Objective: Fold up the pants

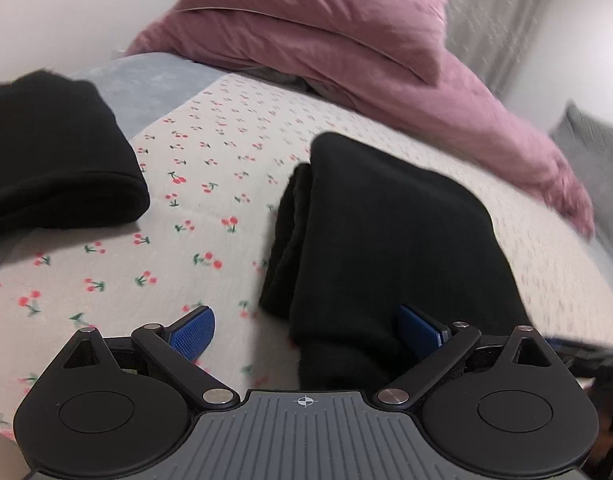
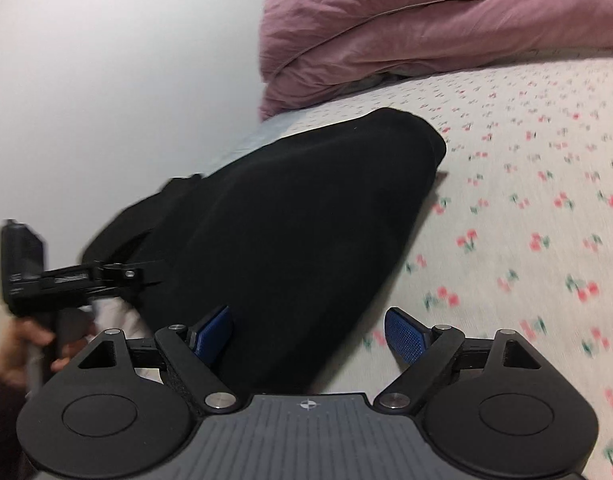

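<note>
Black folded pants (image 1: pixel 390 236) lie on the cherry-print sheet (image 1: pixel 194 184).
Both claws, left gripper (image 1: pixel 306 332) and right gripper (image 2: pixel 310 332), stand wide apart (holding nothing).

Cherry-print bed (image 1: pixel 210 216) carries folded black pants (image 1: pixel 386 240), pink duvet (image 1: pixel 346 40).

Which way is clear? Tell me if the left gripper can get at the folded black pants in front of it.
Probably yes. The left gripper is open and the folded black pants lie right before it on the cherry-print sheet, their near end already between the fingers. Nothing lies in between; the other black bundle sits well aside.
</note>
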Tool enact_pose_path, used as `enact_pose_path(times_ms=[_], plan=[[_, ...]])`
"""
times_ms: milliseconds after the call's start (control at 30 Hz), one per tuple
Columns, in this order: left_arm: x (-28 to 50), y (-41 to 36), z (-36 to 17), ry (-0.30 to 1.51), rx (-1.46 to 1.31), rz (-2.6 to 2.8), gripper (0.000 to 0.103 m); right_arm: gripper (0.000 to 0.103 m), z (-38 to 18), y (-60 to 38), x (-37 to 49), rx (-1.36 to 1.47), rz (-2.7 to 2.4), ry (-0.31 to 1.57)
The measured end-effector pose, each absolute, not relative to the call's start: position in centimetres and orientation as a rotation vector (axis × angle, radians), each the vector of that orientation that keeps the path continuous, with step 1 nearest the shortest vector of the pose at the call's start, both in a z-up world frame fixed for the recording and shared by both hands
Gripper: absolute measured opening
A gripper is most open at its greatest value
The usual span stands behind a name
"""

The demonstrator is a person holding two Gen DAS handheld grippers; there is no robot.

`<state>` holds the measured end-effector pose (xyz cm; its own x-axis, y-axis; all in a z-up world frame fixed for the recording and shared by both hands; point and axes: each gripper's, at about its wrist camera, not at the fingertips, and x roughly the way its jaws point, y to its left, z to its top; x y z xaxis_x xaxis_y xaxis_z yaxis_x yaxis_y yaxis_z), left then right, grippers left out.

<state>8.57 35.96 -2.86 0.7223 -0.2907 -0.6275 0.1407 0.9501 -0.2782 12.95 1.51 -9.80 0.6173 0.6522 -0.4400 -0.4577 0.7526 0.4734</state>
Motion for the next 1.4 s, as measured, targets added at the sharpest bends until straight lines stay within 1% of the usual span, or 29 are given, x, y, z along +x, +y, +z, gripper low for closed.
enact_pose_path(times_ms=[133,333,567,700,833,900,967,1000,1033,1100,1167,1200,1233,1267,1300,1333,1400], plan=[[7.6,35.2,-0.6,0.699,-0.062,-0.266,0.099,0.087,-8.8,-0.4,13.6,0.402,0.667,0.676],[9.4,34.7,1.8,0.673,-0.065,-0.292,0.100,0.089,-7.4,-1.1,15.5,0.489,0.622,0.635],[15.3,35.3,0.3,0.813,-0.203,-0.347,0.101,0.089,-8.3,-0.5,17.8,0.566,0.628,0.697],[18.2,36.6,-1.3,0.898,-0.380,-0.432,0.097,0.089,-9.2,-0.3,19.4,0.656,0.636,0.740],[19.7,36.9,-2.8,0.939,-0.482,-0.474,0.091,0.082,-9.8,-0.3,20.2,0.728,0.636,0.761],[20.2,36.9,-3.4,0.942,-0.510,-0.480,0.091,0.079,-9.9,-0.2,20.5,0.746,0.628,0.765],[20.3,37.0,-3.7,0.931,-0.558,-0.501,0.085,0.075,-9.9,0.1,20.9,0.759,0.616,0.771],[20.3,37.1,-4.0,0.930,-0.594,-0.512,0.077,0.074,-10.0,0.2,21.0,0.766,0.610,0.771],[20.2,37.2,-4.2,0.921,-0.612,-0.500,0.071,0.071,-10.0,0.3,21.1,0.772,0.603,0.771],[19.9,37.3,-4.5,0.903,-0.635,-0.489,0.065,0.062,-10.1,0.6,21.3,0.779,0.579,0.774],[19.6,37.5,-4.6,0.888,-0.662,-0.470,0.058,0.041,-10.3,1.1,21.8,0.777,0.556,0.784],[19.4,37.5,-4.5,0.879,-0.677,-0.458,0.052,0.038,-10.3,1.2,22.0,0.787,0.548,0.783],[19.1,37.5,-4.4,0.867,-0.691,-0.449,0.047,0.035,-10.3,1.0,21.8,0.796,0.543,0.785],[18.9,37.5,-4.2,0.853,-0.702,-0.445,0.039,0.032,-10.0,0.8,21.6,0.805,0.539,0.784],[18.6,37.3,-3.9,0.840,-0.714,-0.440,0.033,0.031,-9.8,0.5,21.4,0.813,0.540,0.779],[18.4,37.1,-3.5,0.832,-0.722,-0.437,0.029,0.029,-9.5,0.3,21.3,0.817,0.544,0.775],[17.9,36.3,-2.6,0.828,-0.707,-0.425,0.027,0.028,-8.8,-0.4,20.9,0.822,0.550,0.773]])
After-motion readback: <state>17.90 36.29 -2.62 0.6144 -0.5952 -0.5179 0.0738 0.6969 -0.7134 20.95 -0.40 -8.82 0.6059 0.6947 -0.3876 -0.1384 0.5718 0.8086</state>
